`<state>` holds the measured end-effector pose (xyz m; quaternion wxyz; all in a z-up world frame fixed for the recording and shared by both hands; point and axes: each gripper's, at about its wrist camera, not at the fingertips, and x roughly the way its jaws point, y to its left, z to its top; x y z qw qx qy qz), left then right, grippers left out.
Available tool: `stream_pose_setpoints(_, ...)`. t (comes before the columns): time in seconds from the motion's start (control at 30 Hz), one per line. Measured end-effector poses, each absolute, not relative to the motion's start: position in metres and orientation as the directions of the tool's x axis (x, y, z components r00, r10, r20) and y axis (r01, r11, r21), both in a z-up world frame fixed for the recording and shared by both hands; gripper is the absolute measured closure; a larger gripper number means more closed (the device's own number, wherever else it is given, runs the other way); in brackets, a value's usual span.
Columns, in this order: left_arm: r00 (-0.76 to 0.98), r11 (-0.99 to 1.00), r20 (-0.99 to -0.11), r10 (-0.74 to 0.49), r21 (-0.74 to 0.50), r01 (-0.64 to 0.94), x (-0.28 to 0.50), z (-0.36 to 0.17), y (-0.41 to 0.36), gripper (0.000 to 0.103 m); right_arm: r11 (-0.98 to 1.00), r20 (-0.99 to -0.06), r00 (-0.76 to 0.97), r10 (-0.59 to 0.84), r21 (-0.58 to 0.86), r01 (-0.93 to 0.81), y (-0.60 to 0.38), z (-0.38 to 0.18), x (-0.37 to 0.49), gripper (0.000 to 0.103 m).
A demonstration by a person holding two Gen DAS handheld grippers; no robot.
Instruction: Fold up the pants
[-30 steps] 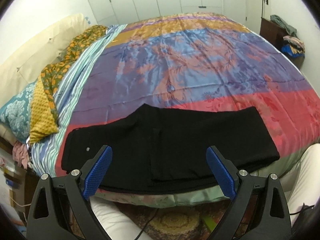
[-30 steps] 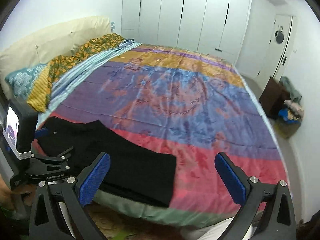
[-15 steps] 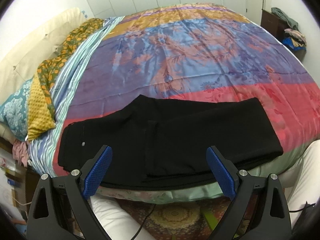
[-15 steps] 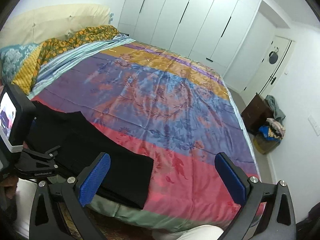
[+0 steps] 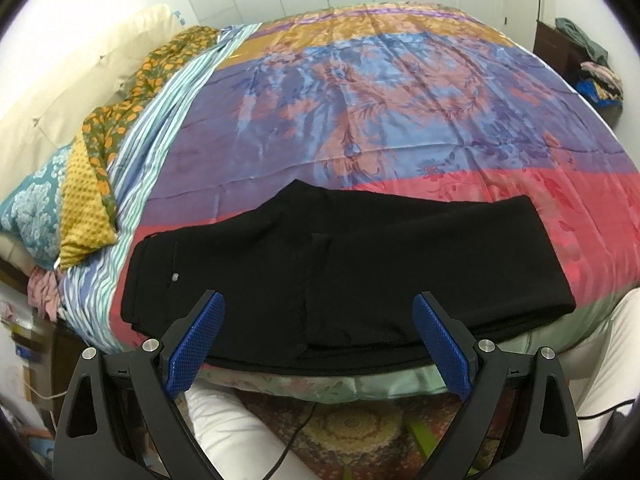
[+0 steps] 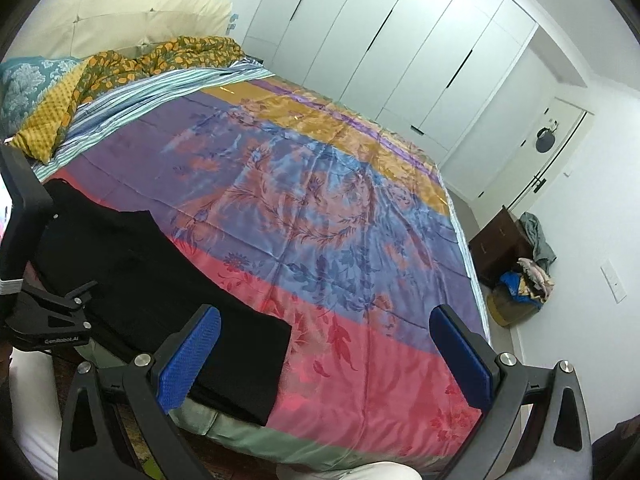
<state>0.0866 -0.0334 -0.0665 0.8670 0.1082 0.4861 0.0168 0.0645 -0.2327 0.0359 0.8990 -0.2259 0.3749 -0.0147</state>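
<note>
Covering nearly everything is that big multicolour bedspread (image 5: 400, 92), and your black pants (image 5: 340, 276) lie flat along its near edge, folded lengthwise with one leg stacked on the other, waistband toward the pillows (image 5: 48, 216). You've got the left gripper (image 5: 318, 332) spread wide above them, gripping nothing. Your right gripper (image 6: 326, 344) is just as wide apart and empty, over the pink stripe beside the leg ends.

Cloth, plastic and painted surfaces as we find them

We note matt black woven cloth in the pants (image 5: 348, 280), a glossy satin bedspread (image 5: 400, 100) with sheen, rough knurled blue pads (image 6: 188, 364) on matt black plastic gripper frames with bright metal screws (image 6: 505, 359), smooth white cupboard doors (image 6: 400, 48), and a dark wooden cabinet (image 6: 500, 248).
</note>
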Motion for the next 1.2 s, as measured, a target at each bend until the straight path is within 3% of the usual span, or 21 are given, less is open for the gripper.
stream_pose_setpoints(0.17, 0.516, 0.981, -0.847, 0.13, 0.184, 0.054, 0.089, -0.074, -0.018, 0.007, 0.928, -0.732, 0.671, -0.116, -0.322, -0.19, -0.236, 0.006, 0.074, 0.0)
stream_pose_setpoints(0.33, 0.472, 0.997, -0.879, 0.072, 0.069, -0.022, 0.095, -0.104, 0.035, 0.007, 0.979, -0.792, 0.61, -0.001, -0.125, -0.162, -0.248, -0.054, 0.092, 0.0)
stream_pose_setpoints(0.57, 0.444, 0.966, -0.894, 0.064, -0.055, -0.252, 0.1, -0.147, 0.166, 0.007, 0.995, -0.862, 0.506, -0.035, -0.077, -0.063, -0.263, -0.133, 0.095, 0.0)
stream_pose_setpoints(0.8, 0.545, 0.768, -0.838, 0.028, -0.331, -0.548, 0.095, -0.157, 0.333, 0.008, 0.997, -0.911, 0.413, -0.007, -0.038, -0.068, -0.256, -0.165, 0.083, 0.0)
stream_pose_setpoints(0.93, 0.54, 0.771, -0.838, -0.075, -0.392, -0.502, 0.125, -0.176, 0.373, 0.008, 0.992, -0.928, 0.373, 0.011, -0.037, -0.122, -0.234, -0.176, 0.083, 0.0)
stream_pose_setpoints(1.2, 0.419, 0.839, -0.832, -0.363, -0.488, -0.24, 0.177, -0.234, 0.333, 0.008, 0.971, -0.928, 0.371, 0.036, -0.056, -0.234, -0.192, -0.176, 0.085, 0.0)
